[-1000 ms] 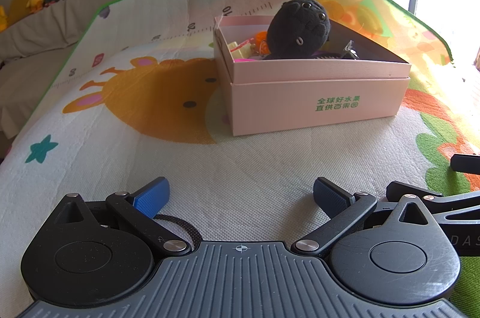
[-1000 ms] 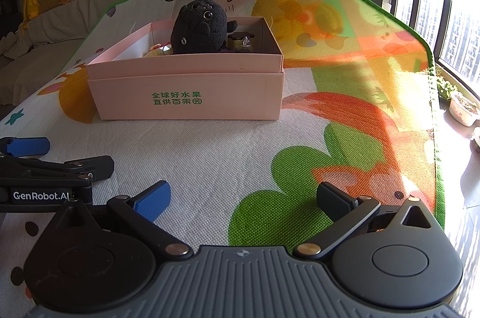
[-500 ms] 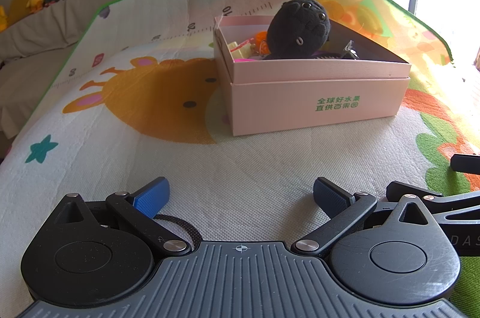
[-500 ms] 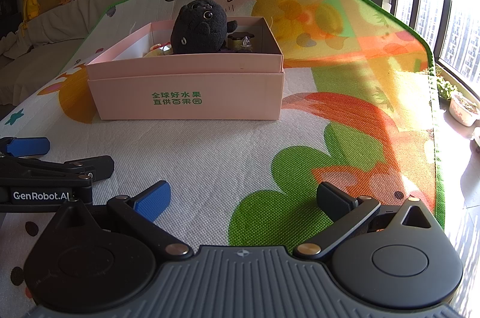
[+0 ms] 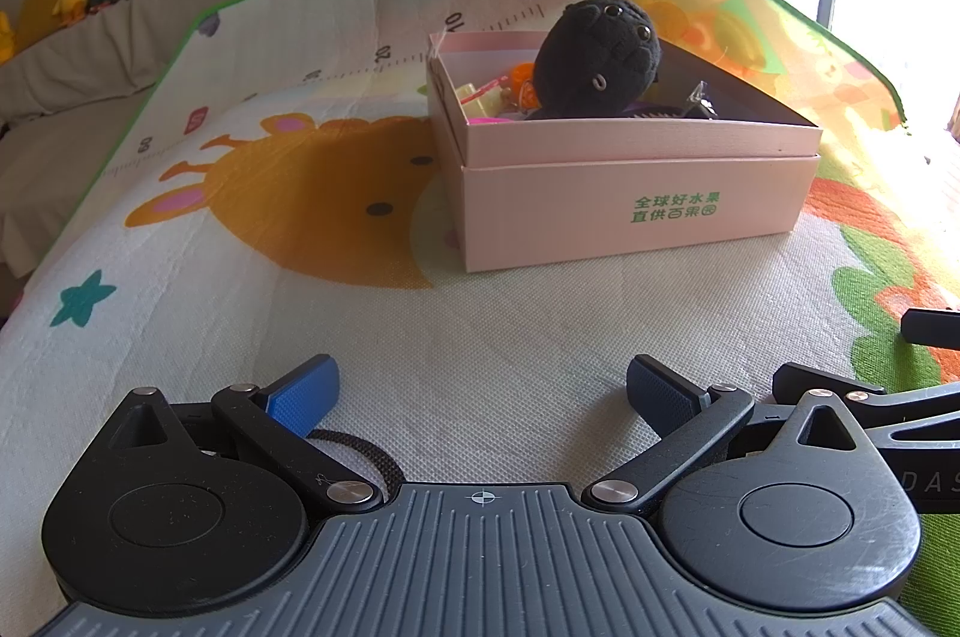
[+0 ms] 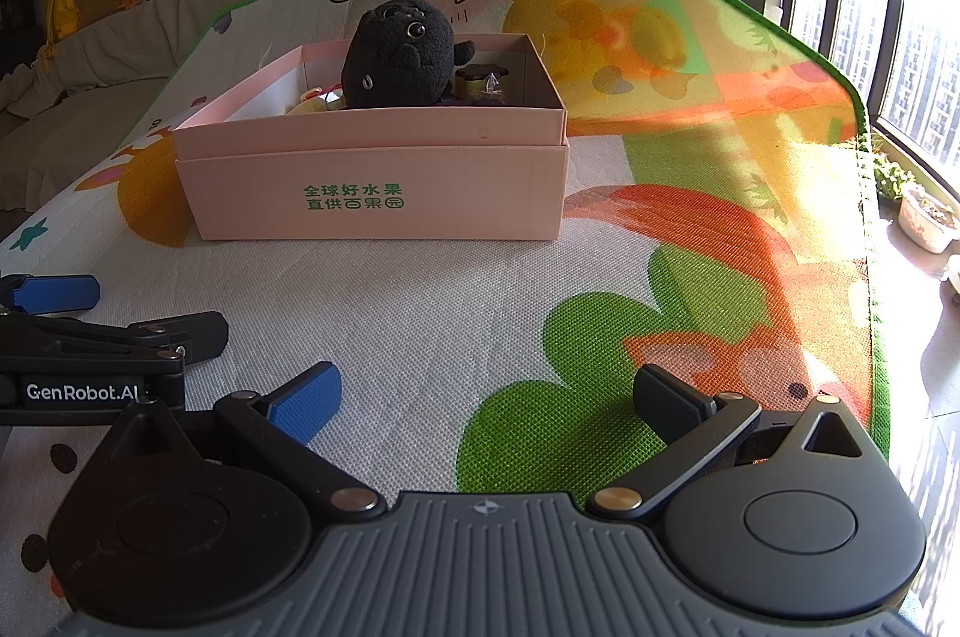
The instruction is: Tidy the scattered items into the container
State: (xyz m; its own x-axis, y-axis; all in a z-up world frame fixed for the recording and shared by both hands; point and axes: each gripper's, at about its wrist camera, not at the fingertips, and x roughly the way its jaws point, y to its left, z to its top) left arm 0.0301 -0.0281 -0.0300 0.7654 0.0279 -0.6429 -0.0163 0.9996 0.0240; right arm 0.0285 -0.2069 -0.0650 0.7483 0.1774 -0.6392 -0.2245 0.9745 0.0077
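Cartoon-printed play mat (image 5: pixel 372 325) carries the pink box (image 5: pixel 630 193) near its middle, a black plush toy (image 5: pixel 594 60) and small items inside. Well short of the box, the left claw (image 5: pixel 480 391) and right claw (image 6: pixel 486 397) both gape wide, empty.

- The left gripper (image 5: pixel 482 394) is sitting low over the surface, its two fingers spread wide apart with nothing between them.
- Its left fingertip pad (image 5: pixel 303 392) is showing bright blue, and its right one is looking darker, in shade.
- The right gripper (image 6: pixel 486 398) is sitting low as well, its fingers likewise spread wide and gripping nothing.
- The two grippers are lying side by side and pointing roughly the same way.
- Each is appearing at the edge of the other's view: the left gripper (image 6: pixel 90 331) at the left of the right wrist view, the right gripper (image 5: pixel 888 367) at the right of the left wrist view.
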